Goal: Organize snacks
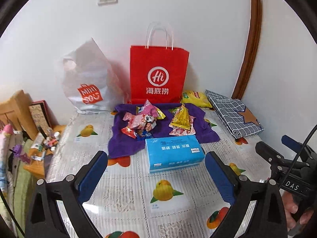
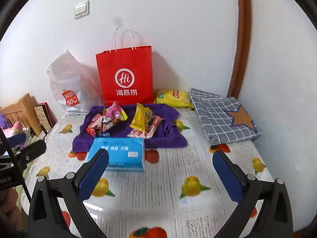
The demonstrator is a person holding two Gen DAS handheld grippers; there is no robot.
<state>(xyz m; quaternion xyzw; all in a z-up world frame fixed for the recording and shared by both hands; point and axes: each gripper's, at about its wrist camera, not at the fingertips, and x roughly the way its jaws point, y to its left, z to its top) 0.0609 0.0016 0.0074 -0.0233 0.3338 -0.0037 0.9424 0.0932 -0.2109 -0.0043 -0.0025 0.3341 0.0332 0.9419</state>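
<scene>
In the left wrist view, the left gripper (image 1: 156,170) hangs above the counter (image 1: 138,188), which carries a cloth with printed fruit, and its jaws stand wide apart with nothing between them. Just past them lies a blue tissue pack (image 1: 173,153), touching the near edge of a purple towel (image 1: 158,127). On the towel are two heaps of snacks: a pink and red heap (image 1: 141,121) on the left and a yellow heap (image 1: 181,122) on the right, a little apart from each other. Behind the towel a red paper bag (image 1: 158,75) stands upright against the wall, with a white plastic bag (image 1: 89,83) beside it on the left and a yellow chip bag (image 1: 196,98) on the right. A folded grey checked cloth (image 1: 233,115) lies further right. The right gripper (image 1: 277,152) shows at the right edge. In the right wrist view, the right gripper (image 2: 160,170) also has its jaws wide and empty. The tissue pack (image 2: 118,152) lies partly behind its left finger (image 2: 93,176). The snacks (image 2: 126,122) rest on the purple towel (image 2: 168,136), in front of the red paper bag (image 2: 126,75).
</scene>
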